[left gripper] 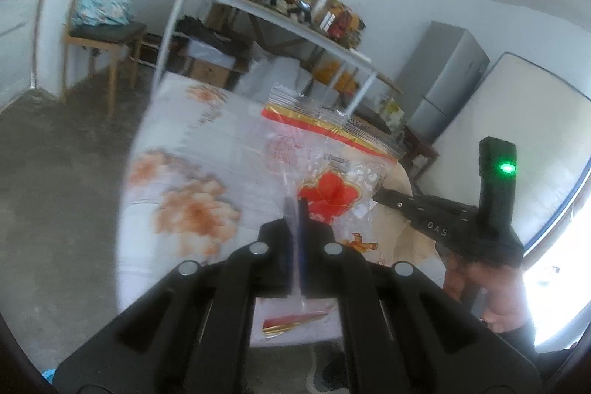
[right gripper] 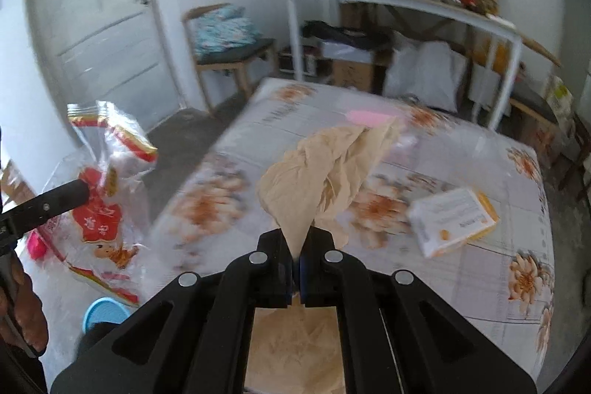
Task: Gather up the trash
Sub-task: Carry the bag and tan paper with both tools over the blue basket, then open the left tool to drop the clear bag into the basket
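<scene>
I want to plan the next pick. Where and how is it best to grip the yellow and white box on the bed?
The box lies flat on the bedsheet, apart from other things, so a top face grip will not work. Probably best come from above and pinch across its short width, one finger on each long edge, near the middle. Both grippers are full now: the right gripper holds tan paper.

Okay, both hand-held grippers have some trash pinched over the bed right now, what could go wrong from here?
1. The left hand-held gripper pinches only a thin fold of the clear plastic snack bag; slick film like that could slip free.
2. The right hand-held gripper holds the crumpled tan paper by one narrow tip, which might tear or pull out.
3. A white and orange box and a pink item lie on the floral bedspread and could be missed.
</scene>
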Available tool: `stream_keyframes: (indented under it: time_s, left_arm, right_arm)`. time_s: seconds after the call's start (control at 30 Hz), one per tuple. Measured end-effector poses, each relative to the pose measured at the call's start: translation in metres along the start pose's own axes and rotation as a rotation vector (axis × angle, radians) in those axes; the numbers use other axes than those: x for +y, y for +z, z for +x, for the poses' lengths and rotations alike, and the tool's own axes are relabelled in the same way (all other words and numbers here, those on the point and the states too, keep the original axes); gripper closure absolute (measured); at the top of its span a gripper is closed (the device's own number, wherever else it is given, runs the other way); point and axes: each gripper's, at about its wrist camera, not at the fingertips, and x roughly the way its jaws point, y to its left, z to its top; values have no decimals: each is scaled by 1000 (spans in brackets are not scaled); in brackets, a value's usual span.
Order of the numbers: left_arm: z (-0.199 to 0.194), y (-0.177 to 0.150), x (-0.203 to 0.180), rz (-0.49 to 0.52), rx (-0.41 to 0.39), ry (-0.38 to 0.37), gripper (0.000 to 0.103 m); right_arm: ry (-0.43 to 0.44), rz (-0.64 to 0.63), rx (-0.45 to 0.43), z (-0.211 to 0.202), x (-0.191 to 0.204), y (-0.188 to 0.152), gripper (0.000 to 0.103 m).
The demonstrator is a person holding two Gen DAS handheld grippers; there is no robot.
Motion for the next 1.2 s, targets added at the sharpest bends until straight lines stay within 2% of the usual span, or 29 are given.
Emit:
stream_keyframes:
  time_s: [0.2,0.37,0.53,0.63,0.77,0.87,1.07,1.2]
  left_arm:
    - [-91,-24,31,-52,-70,123,102]
    - [-172,-66,77,-145,-105,270,102]
    - [-234,-122,129,-252,-80,465,102]
    - [-256,-158,159,-314,-49,571,102]
    - [-268,-207,205,-433,-6,639,102]
    - [-265,-242,238,-507,45,667,102]
    - [-221,-305,302,-624,197,695,102]
    - [-194,-337,332,-679,287,752,102]
  right_arm:
    - [124,-111,-23,-24,96,1,100]
    - [279,-218,7,-22,199,-19,100]
    - [428,-276,96,0,291,-58,101]
    - [472,-316,173,22,340,-91,100]
    - [482,-366,258,52,383,-132,100]
    - [471,-397,302,70,400,-157,100]
    - [452,-444,377,92,410,-191,100]
    - [436,-457,409,105,413,-200,100]
